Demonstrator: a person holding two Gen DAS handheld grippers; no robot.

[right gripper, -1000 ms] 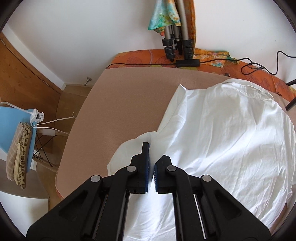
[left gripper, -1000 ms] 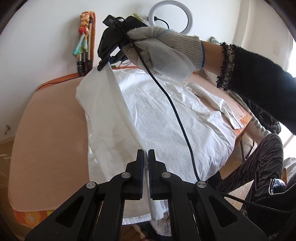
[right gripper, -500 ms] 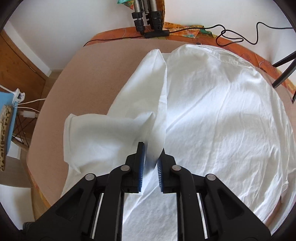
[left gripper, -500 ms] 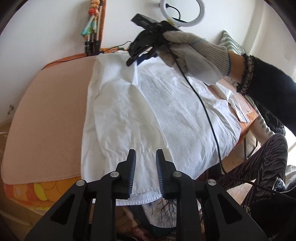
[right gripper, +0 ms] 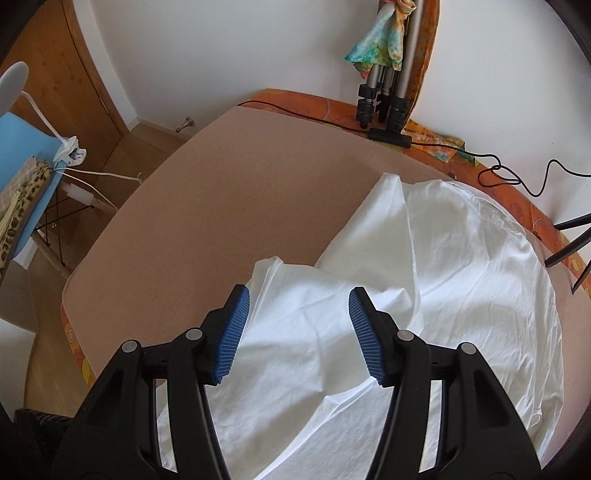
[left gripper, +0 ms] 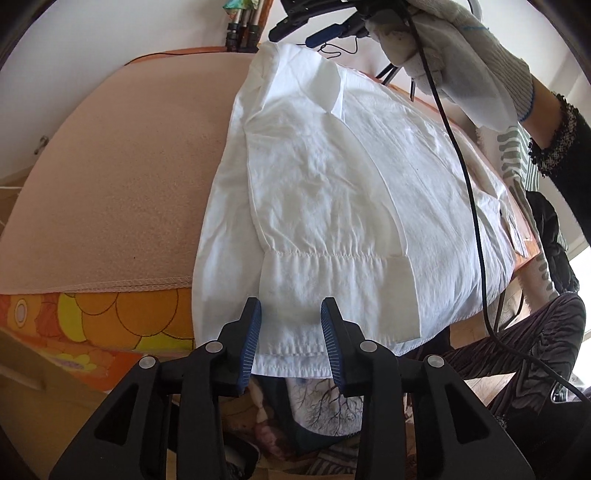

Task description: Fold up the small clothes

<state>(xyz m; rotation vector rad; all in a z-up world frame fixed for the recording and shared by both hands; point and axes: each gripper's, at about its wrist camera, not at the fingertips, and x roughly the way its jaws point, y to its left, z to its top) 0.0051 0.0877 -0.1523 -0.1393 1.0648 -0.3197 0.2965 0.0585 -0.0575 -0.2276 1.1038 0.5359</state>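
A white garment (left gripper: 332, 192) lies on the pink-covered table (left gripper: 122, 177), one side strip folded over its body, its hem hanging over the near edge. My left gripper (left gripper: 291, 319) is open and empty just above the hem. My right gripper (right gripper: 299, 306) is open and empty above the folded strip of the garment (right gripper: 424, 314). It also shows at the top of the left wrist view (left gripper: 317, 27), held in a gloved hand (left gripper: 461, 51) above the garment's far end.
Tripod legs (right gripper: 384, 99) and a black cable (right gripper: 509, 177) lie at the table's far edge by the wall. A blue chair (right gripper: 26, 162) stands off to the left. The person's striped legs (left gripper: 524, 350) are at the table's right.
Both grippers let go of the garment's side and opened. The lifted strip now lies folded on the body. The left gripper drew back to the hem; the right one rose.
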